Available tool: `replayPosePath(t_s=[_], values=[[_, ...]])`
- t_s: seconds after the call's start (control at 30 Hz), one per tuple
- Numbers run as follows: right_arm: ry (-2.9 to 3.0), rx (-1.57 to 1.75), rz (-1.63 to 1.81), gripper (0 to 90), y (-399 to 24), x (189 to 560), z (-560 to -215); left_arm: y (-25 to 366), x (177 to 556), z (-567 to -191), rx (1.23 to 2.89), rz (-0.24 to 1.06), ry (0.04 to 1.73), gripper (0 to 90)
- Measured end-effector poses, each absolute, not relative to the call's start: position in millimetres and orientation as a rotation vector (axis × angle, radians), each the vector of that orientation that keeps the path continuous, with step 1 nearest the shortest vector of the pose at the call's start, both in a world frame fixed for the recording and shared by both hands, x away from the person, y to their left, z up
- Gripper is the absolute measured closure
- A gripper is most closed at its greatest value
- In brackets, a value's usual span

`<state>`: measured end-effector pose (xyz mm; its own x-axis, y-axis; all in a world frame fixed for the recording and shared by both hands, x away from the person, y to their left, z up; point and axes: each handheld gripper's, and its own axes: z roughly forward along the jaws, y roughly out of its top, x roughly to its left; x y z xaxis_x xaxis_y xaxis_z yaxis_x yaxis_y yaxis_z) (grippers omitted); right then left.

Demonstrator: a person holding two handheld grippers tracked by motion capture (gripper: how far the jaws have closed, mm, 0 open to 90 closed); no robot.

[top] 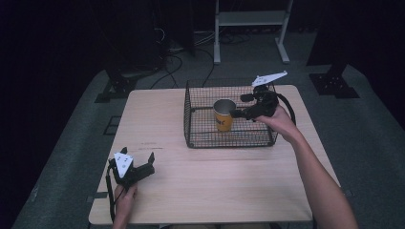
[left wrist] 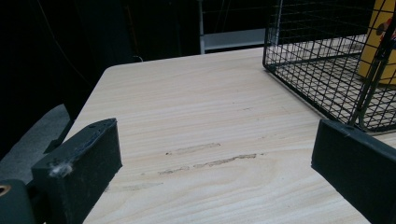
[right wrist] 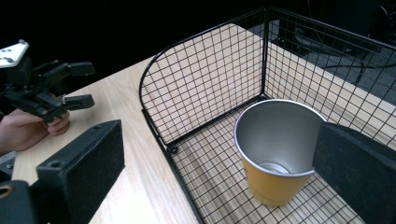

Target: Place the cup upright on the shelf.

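Observation:
A yellow cup (top: 223,116) with a silver inside stands upright in the left part of a black wire basket (top: 191,141) at the table's back middle. My right gripper (top: 239,106) hangs over the basket just right of the cup, open. In the right gripper view the cup (right wrist: 275,140) sits between and beyond the wide-apart jaws of that gripper (right wrist: 218,133), untouched. My left gripper (top: 138,155) rests low at the table's front left, open and holding nothing. Its own view shows the left gripper (left wrist: 217,135) over bare wood, with the basket (left wrist: 317,70) and cup (left wrist: 380,42) at upper right.
The light wooden table (top: 215,181) has bare wood in front of and left of the basket. A white shelf frame (top: 250,19) and cables lie on the dark floor behind. The left gripper (right wrist: 86,84) and its hand (right wrist: 28,128) appear far off in the right gripper view.

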<state>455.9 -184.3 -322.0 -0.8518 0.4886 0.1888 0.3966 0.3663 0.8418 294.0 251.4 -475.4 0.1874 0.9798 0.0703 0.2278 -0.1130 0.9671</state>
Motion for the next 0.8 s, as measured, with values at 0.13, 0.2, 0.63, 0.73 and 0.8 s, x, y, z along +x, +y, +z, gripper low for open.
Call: replayPosePath(t_s=[0.13, 0.2, 0.63, 0.73, 0.8], values=[[2.516, 0.812, 1.513, 1.7, -191, 449, -323, 251, 294, -475, 1.533, 1.019, 1.199, 0.8], [2.517, 0.816, 1.517, 1.7, -194, 446, -324, 251, 294, -475, 1.534, 1.019, 1.199, 0.8], [2.513, 0.819, 1.532, 1.8, -215, 427, -333, 251, 294, -475, 1.534, 1.018, 1.199, 0.8], [2.520, 0.816, 1.526, 1.7, -217, 423, -336, 251, 294, -475, 1.533, 1.018, 1.200, 0.8], [2.524, 0.815, 1.522, 1.7, -218, 420, -338, 251, 294, -475, 1.531, 1.018, 1.201, 0.8]])
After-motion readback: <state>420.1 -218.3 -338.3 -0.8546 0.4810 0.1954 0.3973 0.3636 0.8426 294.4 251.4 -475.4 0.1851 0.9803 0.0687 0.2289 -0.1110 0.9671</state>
